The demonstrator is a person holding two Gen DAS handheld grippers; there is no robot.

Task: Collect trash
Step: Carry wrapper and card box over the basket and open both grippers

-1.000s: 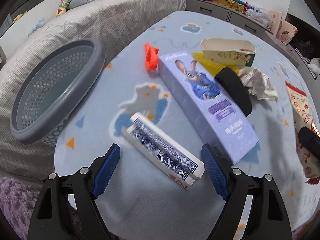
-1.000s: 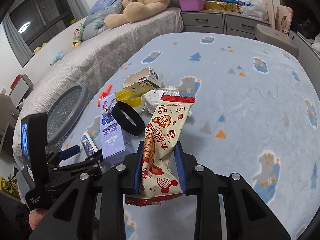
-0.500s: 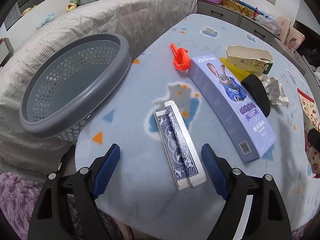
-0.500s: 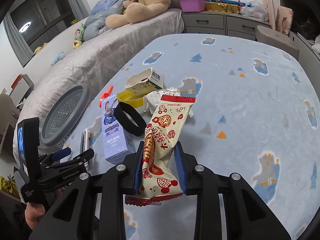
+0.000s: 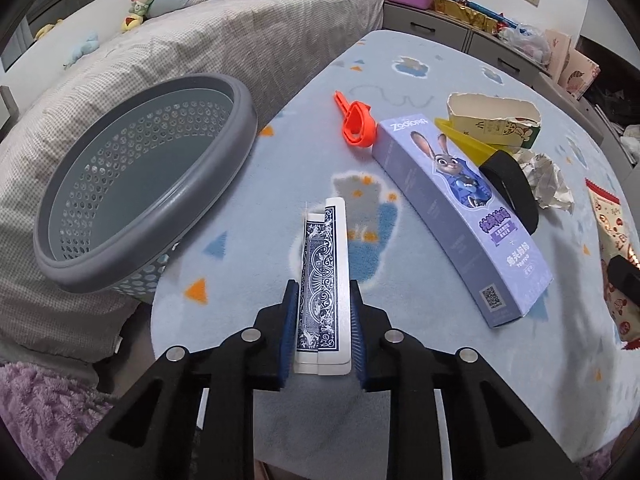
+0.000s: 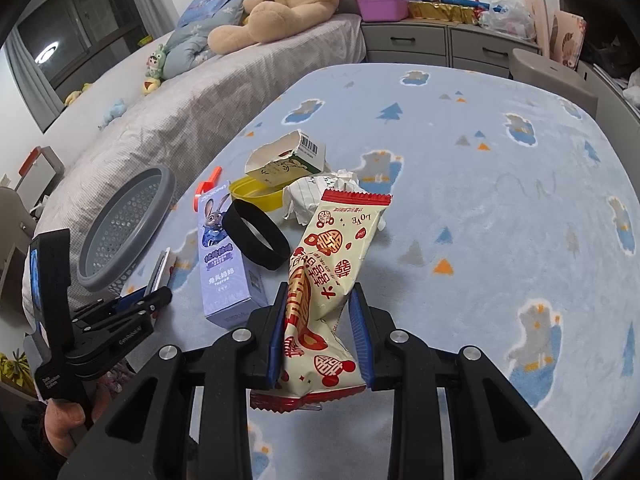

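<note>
My left gripper (image 5: 322,300) is shut on a blue-patterned playing card box (image 5: 323,264) that lies on the blue blanket. It also shows in the right wrist view (image 6: 138,296) beside the card box (image 6: 159,270). My right gripper (image 6: 320,300) is shut on a cream and red snack wrapper (image 6: 336,248), seen at the right edge of the left wrist view (image 5: 612,232). A grey perforated basket (image 5: 132,196) stands tilted to the left of the card box, at the blanket's edge.
On the blanket lie a purple Zootopia box (image 5: 460,208), an orange plastic piece (image 5: 358,122), a torn carton (image 5: 492,124), a yellow piece (image 5: 464,144), a black band (image 5: 514,190) and crumpled paper (image 5: 546,178). A bed with plush toys (image 6: 280,4) lies behind.
My left gripper closed from wide open onto the card box, which now lies lengthwise between the fingers. The right gripper kept holding the snack wrapper in place.
</note>
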